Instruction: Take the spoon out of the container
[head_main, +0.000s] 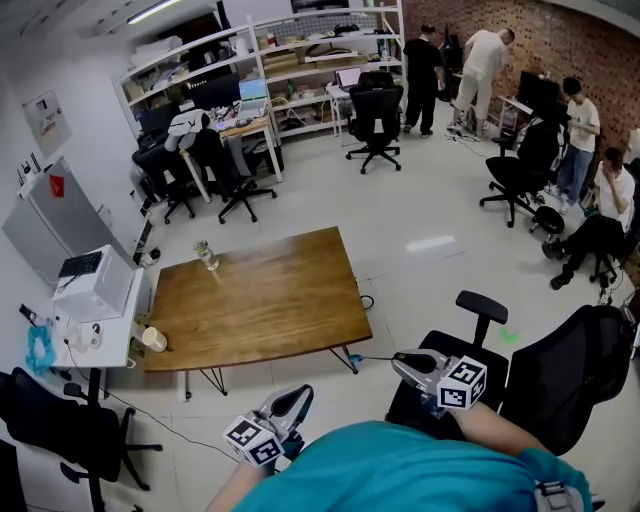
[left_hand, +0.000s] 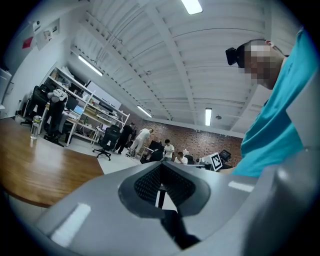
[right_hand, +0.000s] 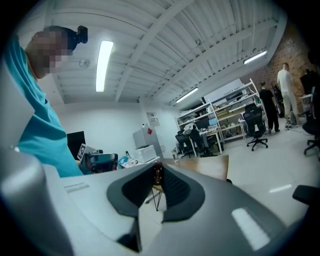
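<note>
- Two grippers are held up near the person's teal shirt (head_main: 400, 470), over the pale floor and well apart from the wooden table (head_main: 270, 305).
- The left gripper (head_main: 299, 393) has its jaws drawn together at the tips, with only a thin slit behind them. Its own view (left_hand: 160, 167) shows nothing caught between.
- The right gripper (head_main: 398, 362) stands the same way: tips meeting, a narrow wedge of gap below them, and nothing in it (right_hand: 157, 171).
- The container (head_main: 206, 255), a small clear jar, stands upright near the table's far left corner (its contents are too small to make out). The left gripper view shows it at the far edge of the tabletop (left_hand: 35, 126).
- A black office chair (head_main: 481, 305) sits just beside the right gripper.
- Several people (head_main: 422, 62) stand near the brick wall.
</note>
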